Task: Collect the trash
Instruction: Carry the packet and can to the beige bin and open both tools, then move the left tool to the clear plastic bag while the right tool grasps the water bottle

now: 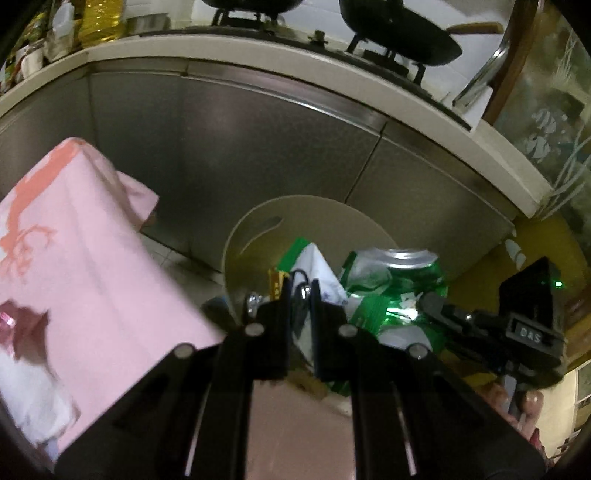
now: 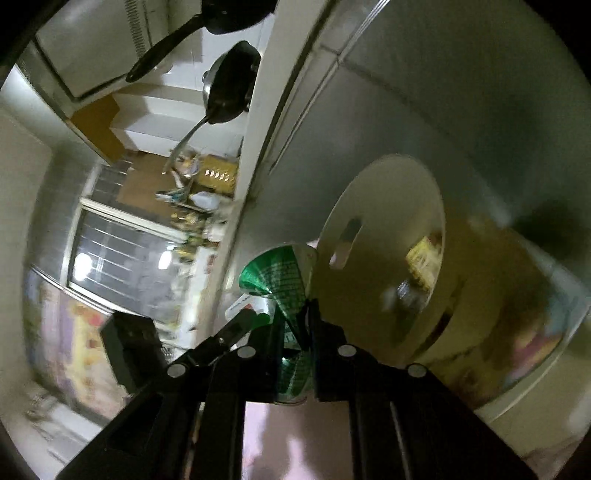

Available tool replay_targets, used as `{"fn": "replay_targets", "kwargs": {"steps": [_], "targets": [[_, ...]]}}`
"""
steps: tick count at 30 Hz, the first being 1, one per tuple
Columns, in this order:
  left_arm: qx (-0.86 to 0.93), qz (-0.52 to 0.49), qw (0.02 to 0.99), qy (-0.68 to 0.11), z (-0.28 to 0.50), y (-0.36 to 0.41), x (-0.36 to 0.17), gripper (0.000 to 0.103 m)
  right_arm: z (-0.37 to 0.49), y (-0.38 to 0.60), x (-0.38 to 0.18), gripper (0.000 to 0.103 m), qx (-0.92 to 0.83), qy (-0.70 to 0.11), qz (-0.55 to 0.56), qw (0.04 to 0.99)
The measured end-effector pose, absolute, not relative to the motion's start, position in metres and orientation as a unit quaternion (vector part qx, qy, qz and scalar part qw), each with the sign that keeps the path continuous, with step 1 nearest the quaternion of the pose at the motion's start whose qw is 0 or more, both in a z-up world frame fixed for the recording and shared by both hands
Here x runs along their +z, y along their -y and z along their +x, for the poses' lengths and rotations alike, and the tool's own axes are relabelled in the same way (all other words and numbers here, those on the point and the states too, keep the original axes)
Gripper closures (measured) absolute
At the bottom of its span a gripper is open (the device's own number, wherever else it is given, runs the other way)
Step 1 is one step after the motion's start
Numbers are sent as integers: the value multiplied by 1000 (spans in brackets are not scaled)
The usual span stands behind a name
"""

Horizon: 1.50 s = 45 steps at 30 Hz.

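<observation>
My left gripper is shut on a white and green wrapper, held just in front of a beige bin. To its right a crushed green can is pinched in my right gripper. In the right wrist view the right gripper is shut on the green can, right beside the bin's rim. A yellow packet and something shiny lie inside the bin. The left gripper's finger and its wrapper show at the left.
Steel cabinet doors stand behind the bin, under a pale counter edge with a stove and a dark wok. A table under a pink cloth fills the left. A hand grips the right tool.
</observation>
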<state>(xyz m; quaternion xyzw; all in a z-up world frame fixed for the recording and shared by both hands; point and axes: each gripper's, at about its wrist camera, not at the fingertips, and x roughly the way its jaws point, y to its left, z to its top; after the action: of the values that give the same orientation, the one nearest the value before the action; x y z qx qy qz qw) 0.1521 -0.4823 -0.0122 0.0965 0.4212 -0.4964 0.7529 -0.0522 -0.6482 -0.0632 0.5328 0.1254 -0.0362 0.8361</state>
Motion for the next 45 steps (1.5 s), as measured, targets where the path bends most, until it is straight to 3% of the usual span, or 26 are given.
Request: {"fn": "replay_targets", "kwargs": {"steps": [2, 5, 6, 8, 10, 19, 29, 35, 37, 45], "targets": [[-480, 111, 761, -423, 154, 493, -20, 90, -47, 649, -61, 93, -55, -127, 515, 846], [-452, 127, 764, -442, 159, 500, -31, 57, -36, 645, -63, 88, -99, -145, 477, 861], [-447, 125, 767, -442, 160, 498, -32, 57, -35, 646, -68, 85, -98, -150, 474, 862], [-447, 119, 770, -439, 159, 492, -31, 57, -34, 647, -75, 62, -98, -153, 478, 859], [-445, 121, 771, -439, 156, 487, -28, 56, -38, 642, -73, 53, -109, -143, 472, 863], [-437, 124, 798, -395, 109, 414, -7, 56, -64, 579, -47, 53, -94, -131, 434, 886], [-389, 159, 831, -366, 46, 289, -24, 56, -58, 496, -57, 54, -41, -211, 397, 892], [-369, 144, 835, -382, 25, 211, -36, 56, -36, 438, -70, 65, 16, -273, 379, 884], [-360, 135, 838, -388, 22, 187, -40, 56, -29, 421, -72, 70, 27, -291, 366, 883], [-281, 6, 859, -429, 48, 78, -47, 56, 23, 337, -64, 71, 76, -354, 263, 894]]}}
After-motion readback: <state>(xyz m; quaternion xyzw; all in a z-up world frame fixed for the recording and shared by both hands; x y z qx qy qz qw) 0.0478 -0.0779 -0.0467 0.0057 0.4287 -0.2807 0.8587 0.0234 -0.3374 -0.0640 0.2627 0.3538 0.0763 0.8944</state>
